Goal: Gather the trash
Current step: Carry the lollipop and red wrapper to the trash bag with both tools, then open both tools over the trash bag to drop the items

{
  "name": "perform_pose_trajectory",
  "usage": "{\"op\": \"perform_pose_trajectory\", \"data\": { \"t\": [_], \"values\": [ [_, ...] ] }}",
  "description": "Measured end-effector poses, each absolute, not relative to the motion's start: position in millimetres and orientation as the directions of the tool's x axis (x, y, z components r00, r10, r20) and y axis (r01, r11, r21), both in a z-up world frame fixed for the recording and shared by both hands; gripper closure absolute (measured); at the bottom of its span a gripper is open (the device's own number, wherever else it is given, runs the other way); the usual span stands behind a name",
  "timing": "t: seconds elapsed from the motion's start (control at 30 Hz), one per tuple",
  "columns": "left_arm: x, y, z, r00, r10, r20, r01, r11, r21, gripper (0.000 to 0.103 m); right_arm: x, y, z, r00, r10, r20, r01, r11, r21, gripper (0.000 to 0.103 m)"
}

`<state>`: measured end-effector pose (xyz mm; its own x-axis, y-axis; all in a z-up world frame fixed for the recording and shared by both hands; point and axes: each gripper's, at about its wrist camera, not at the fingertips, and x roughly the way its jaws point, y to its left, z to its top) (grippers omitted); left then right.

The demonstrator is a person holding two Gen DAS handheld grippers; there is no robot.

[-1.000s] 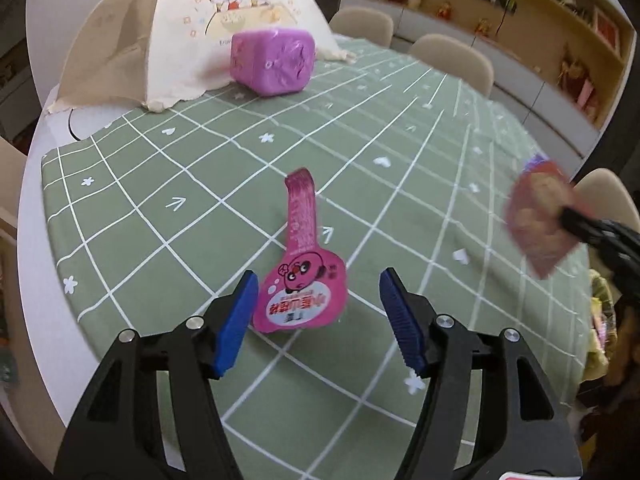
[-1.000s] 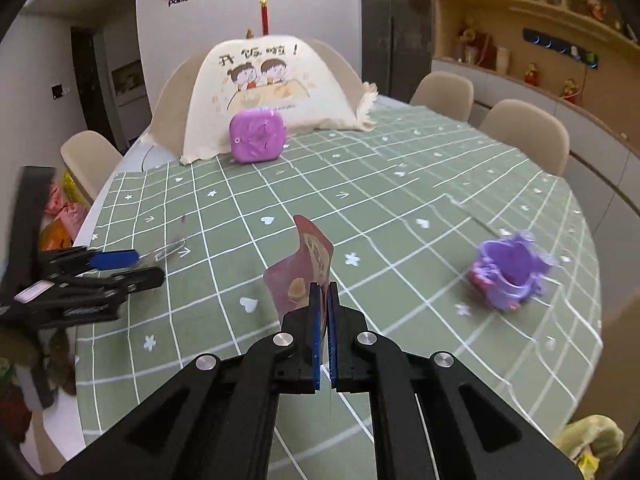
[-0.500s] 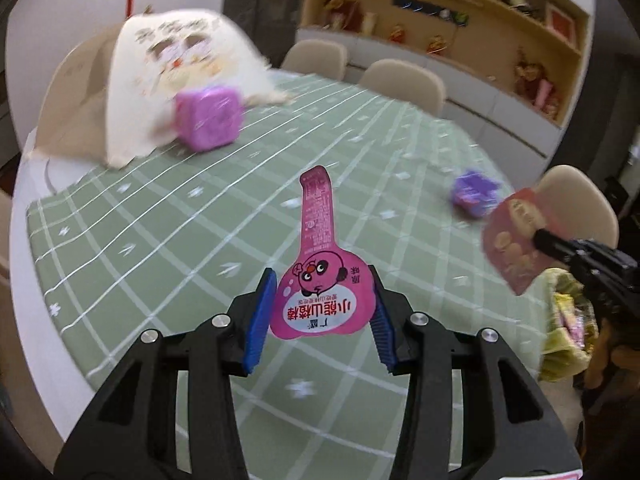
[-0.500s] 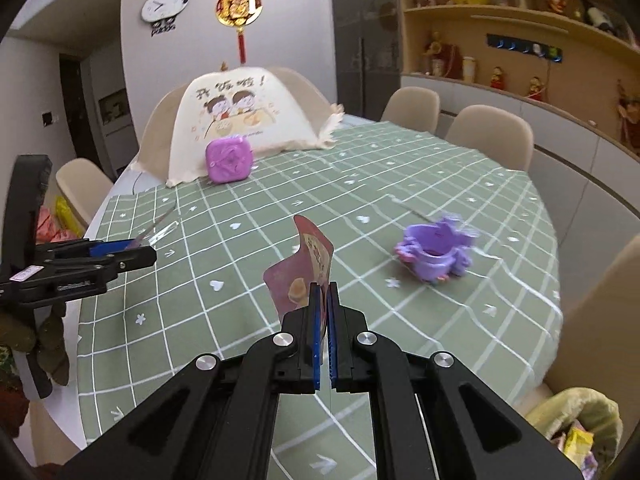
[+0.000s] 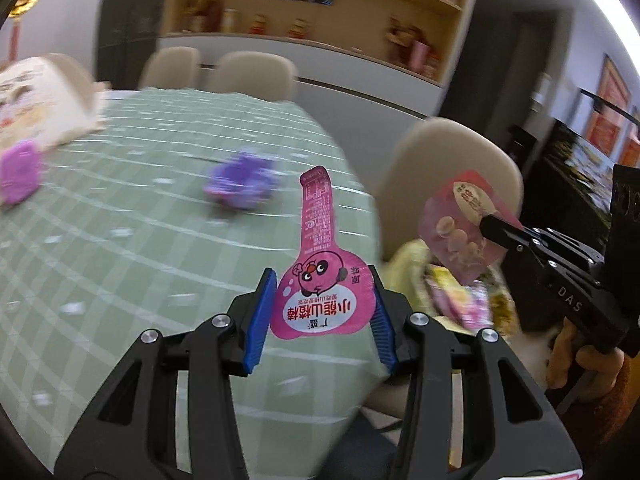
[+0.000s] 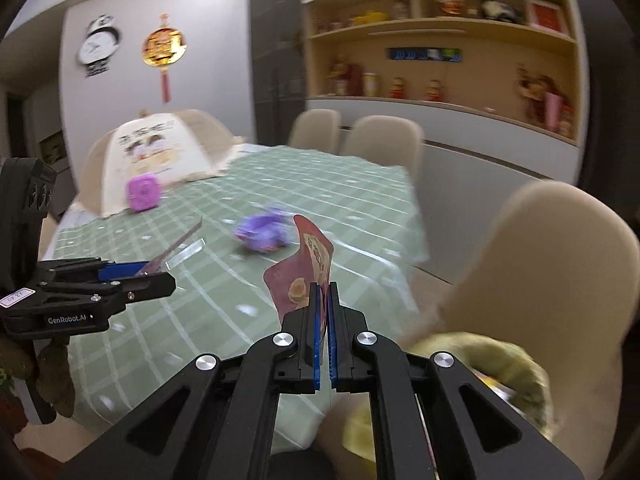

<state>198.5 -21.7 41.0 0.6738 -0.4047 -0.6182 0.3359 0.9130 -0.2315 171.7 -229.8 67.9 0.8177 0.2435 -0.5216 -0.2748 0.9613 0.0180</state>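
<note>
My left gripper (image 5: 320, 316) is shut on a pink spoon-shaped wrapper (image 5: 320, 280) with a cartoon face, held in the air over the table's right edge. My right gripper (image 6: 323, 320) is shut on a dark red snack wrapper (image 6: 304, 272); the same wrapper shows in the left wrist view (image 5: 464, 224), to the right of the pink one. A yellow trash bag (image 6: 492, 364) holding wrappers hangs open below and right of the right gripper; it also shows in the left wrist view (image 5: 408, 260). A purple crumpled cup (image 5: 240, 180) lies on the green tablecloth (image 5: 100, 240).
A beige chair (image 6: 540, 264) stands right behind the trash bag. A purple box (image 6: 143, 196) sits in front of a cream mesh food cover (image 6: 156, 156) at the table's far side. More chairs and a shelf wall stand beyond.
Both grippers have swung right, away from the table middle toward the bag by the chair. The left gripper closed on the pink wrapper and lifted it off the cloth.
</note>
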Motion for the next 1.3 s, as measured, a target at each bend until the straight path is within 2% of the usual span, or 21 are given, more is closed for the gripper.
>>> {"op": "perform_pose_trajectory", "data": {
  "t": [0.23,0.5,0.53,0.6,0.73,0.93,1.07,1.3],
  "values": [
    [218,-127,10,0.536,-0.553,-0.638,0.480,0.821,-0.308,0.061,156,-314,48,0.834,0.100,-0.543,-0.113,0.994,0.010,0.098],
    [245,-215,-22,0.412,-0.645,-0.644,0.571,0.733,-0.369,0.061,147,-388,19,0.808,-0.003,-0.589,0.036,0.998,0.044,0.098],
    [250,-222,-27,0.391,-0.661,-0.641,0.577,0.718,-0.388,0.059,148,-395,15,0.803,-0.007,-0.596,0.049,0.997,0.054,0.098],
    [259,-229,-34,0.376,-0.669,-0.641,0.566,0.714,-0.413,0.047,153,-402,9,0.797,-0.001,-0.604,0.058,0.996,0.074,0.098],
    [273,-218,-39,0.400,-0.652,-0.644,0.509,0.743,-0.435,0.034,168,-405,-2,0.778,0.057,-0.626,0.030,0.991,0.127,0.098],
    [255,-176,-22,0.537,-0.574,-0.619,0.410,0.818,-0.403,0.014,203,-391,-27,0.723,0.213,-0.657,-0.058,0.967,0.249,0.098],
    [220,-136,-6,0.622,-0.492,-0.610,0.327,0.870,-0.368,0.011,223,-381,-49,0.659,0.264,-0.704,-0.057,0.951,0.302,0.098],
    [128,-66,4,0.733,-0.352,-0.582,0.219,0.932,-0.287,0.010,212,-367,-72,0.653,0.199,-0.731,-0.037,0.972,0.231,0.095]
  ]
}}
